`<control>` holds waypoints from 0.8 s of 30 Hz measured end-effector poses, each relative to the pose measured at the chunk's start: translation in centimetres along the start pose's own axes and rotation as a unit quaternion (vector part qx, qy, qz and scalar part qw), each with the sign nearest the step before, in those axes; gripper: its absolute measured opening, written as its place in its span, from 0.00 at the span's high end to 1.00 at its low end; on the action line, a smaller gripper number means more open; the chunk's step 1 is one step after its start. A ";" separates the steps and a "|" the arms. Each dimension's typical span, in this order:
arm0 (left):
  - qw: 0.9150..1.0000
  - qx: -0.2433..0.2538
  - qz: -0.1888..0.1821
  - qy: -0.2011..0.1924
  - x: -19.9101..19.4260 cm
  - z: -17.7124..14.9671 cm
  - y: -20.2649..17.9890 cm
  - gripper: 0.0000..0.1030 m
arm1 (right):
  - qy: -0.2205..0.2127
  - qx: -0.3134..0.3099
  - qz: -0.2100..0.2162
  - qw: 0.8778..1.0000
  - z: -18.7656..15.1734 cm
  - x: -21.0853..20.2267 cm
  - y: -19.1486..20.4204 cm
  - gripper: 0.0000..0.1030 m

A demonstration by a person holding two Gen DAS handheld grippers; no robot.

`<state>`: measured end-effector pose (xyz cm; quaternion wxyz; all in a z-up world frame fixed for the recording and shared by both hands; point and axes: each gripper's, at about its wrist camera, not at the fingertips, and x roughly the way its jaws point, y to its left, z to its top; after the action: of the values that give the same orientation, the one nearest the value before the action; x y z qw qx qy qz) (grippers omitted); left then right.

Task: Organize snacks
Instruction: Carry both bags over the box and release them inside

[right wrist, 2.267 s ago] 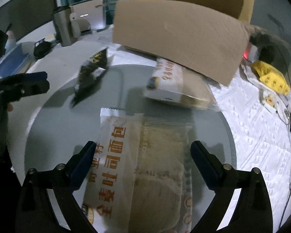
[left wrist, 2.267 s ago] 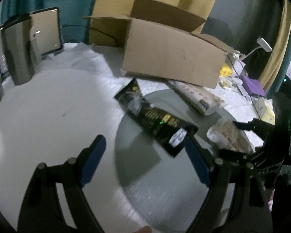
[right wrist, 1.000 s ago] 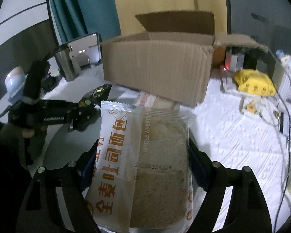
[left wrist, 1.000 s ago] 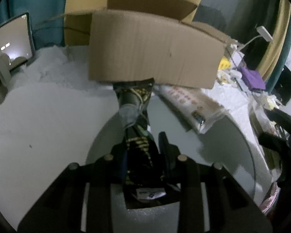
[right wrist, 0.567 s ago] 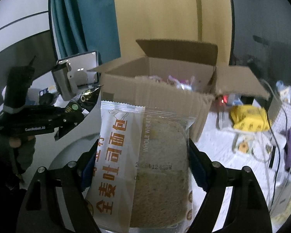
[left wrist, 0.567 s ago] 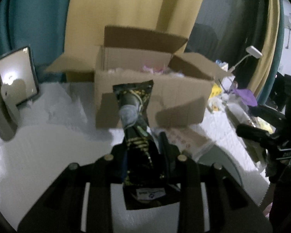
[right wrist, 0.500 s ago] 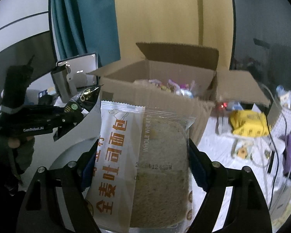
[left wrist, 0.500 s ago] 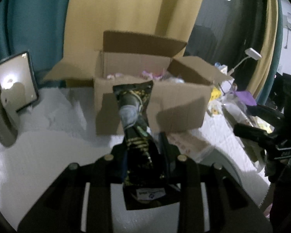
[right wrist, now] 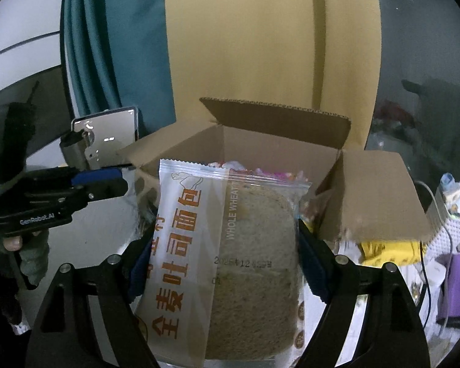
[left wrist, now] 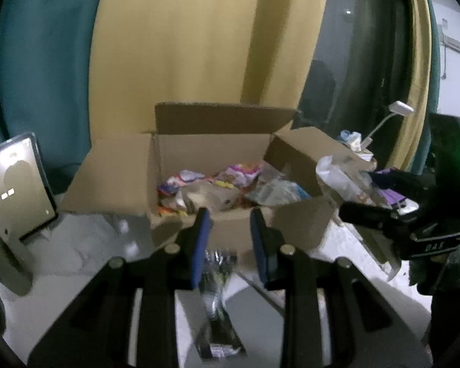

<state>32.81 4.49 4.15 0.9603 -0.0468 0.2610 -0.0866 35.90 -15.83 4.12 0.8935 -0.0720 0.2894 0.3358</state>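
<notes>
An open cardboard box (left wrist: 211,150) holds several colourful snack packets. My left gripper (left wrist: 229,214) hovers just before its front wall, jaws narrow and closing, with nothing between the pads. Below the fingers the black snack packet (left wrist: 219,306) shows blurred, down by the grey mat. My right gripper (right wrist: 224,239) is shut on a whole wheat bread packet (right wrist: 230,245), held upright in front of the box (right wrist: 276,150). In the right wrist view the left gripper (right wrist: 107,181) reaches in from the left, with no packet in it. The bread packet (left wrist: 343,174) also shows at the box's right flap.
A phone on a stand (left wrist: 18,184) stands left of the box. Teal and yellow curtains hang behind. Right of the box lie a yellow packet (right wrist: 383,248), cables, a purple item and a white lamp (left wrist: 398,107). A grey round mat (left wrist: 260,306) covers the table below.
Both grippers rose toward the box, so its inside now shows. The black packet left the left gripper's jaws and dropped below them. The bread packet stays in the right grip.
</notes>
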 end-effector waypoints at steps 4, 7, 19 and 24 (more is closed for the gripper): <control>1.000 -0.024 -0.006 0.014 0.2 -0.7 1.3 0.76 | 0.002 0.007 -0.002 1.000 0.9 1.2 -0.4 0.19; 0.998 -0.049 -0.006 0.046 0.8 -2.5 2.4 0.75 | 0.004 0.009 0.005 1.000 0.8 1.4 -0.2 0.19; 0.984 -0.096 0.004 0.151 2.6 -10.8 2.4 0.43 | 0.033 0.025 0.012 0.999 -1.8 1.1 0.4 0.19; 0.976 -0.100 0.020 0.193 4.0 -12.9 1.9 0.43 | 0.039 0.028 0.012 0.999 -3.0 0.4 0.9 0.19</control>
<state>29.92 5.00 -9.16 0.8840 -0.1193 0.4495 -0.0481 34.15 -15.90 1.50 0.8791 -0.0564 0.3346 0.3347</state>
